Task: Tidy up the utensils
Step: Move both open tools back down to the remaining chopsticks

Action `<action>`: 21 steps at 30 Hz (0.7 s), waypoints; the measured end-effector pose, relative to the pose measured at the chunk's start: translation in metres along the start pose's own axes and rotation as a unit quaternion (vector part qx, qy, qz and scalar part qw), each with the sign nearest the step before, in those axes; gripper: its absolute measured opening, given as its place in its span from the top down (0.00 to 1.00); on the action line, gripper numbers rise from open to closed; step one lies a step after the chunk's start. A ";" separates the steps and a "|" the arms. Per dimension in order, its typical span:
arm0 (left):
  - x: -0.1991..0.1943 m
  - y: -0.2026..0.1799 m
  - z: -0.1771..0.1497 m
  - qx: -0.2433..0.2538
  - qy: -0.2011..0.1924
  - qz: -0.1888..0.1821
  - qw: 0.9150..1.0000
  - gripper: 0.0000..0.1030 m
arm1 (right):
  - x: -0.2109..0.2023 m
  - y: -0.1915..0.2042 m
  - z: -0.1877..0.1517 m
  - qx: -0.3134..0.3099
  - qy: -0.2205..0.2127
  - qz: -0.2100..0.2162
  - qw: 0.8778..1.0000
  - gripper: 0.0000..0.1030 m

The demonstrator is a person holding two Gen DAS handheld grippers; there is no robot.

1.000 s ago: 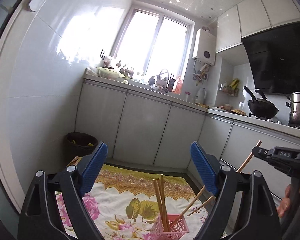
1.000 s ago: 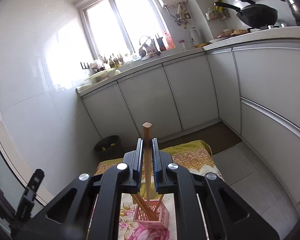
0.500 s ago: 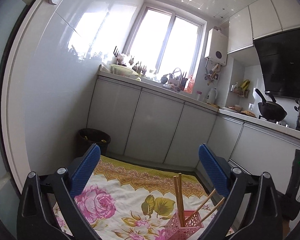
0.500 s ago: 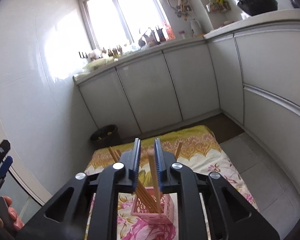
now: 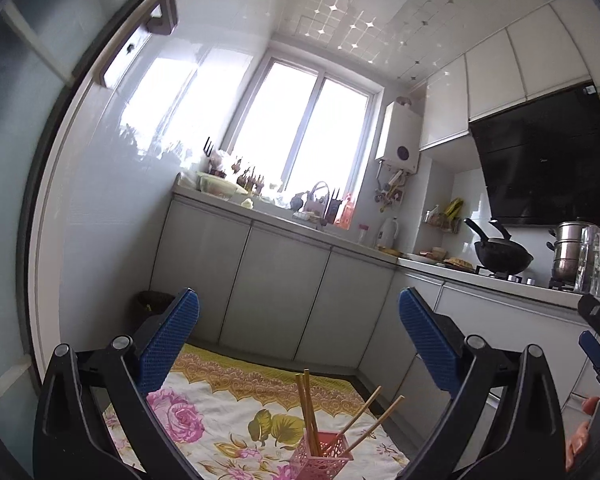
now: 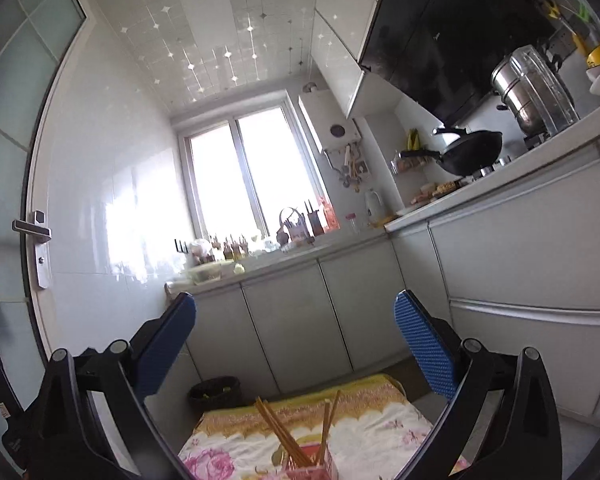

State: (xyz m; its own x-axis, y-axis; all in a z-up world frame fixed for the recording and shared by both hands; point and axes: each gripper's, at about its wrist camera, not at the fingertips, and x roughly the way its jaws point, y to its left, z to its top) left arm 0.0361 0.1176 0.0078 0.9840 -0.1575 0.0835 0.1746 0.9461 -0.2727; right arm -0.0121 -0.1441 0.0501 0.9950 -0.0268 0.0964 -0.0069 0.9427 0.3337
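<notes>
Right gripper (image 6: 294, 322) jaws just released — chopstick (image 6: 326, 426) now in pink basket (image 5: 323, 455), left gripper (image 5: 298, 328) spread, empty

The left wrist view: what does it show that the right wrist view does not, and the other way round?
Only the left wrist view shows the open left claw, the tip of the other claw at the right edge, and a hand there. Only the right wrist view shows the open right claw and the door handle. Both show the pink basket holding chopsticks on the floral cloth, the window, the wok, the steel pot and the bin.
</notes>
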 end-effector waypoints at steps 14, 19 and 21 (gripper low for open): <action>-0.009 -0.104 -0.064 0.204 0.209 -0.105 0.951 0.07 | -0.081 -0.018 -0.002 -0.067 0.028 -0.023 0.997 0.06; 0.041 -0.125 -0.132 0.266 0.364 -0.132 0.883 0.07 | -0.045 -0.095 -0.055 0.099 0.254 -0.067 0.960 0.06; 0.067 -0.128 -0.161 0.277 0.430 -0.135 0.848 0.07 | -0.034 -0.126 -0.082 0.177 0.318 -0.070 0.929 0.06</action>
State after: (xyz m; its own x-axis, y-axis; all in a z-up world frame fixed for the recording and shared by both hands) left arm 0.0856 -0.0596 -0.1057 0.6139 -0.3132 -0.7246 0.5891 0.7928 0.1564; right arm -0.0369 -0.2350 -0.0724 0.8455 0.1670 -0.5072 0.2072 0.7728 0.5999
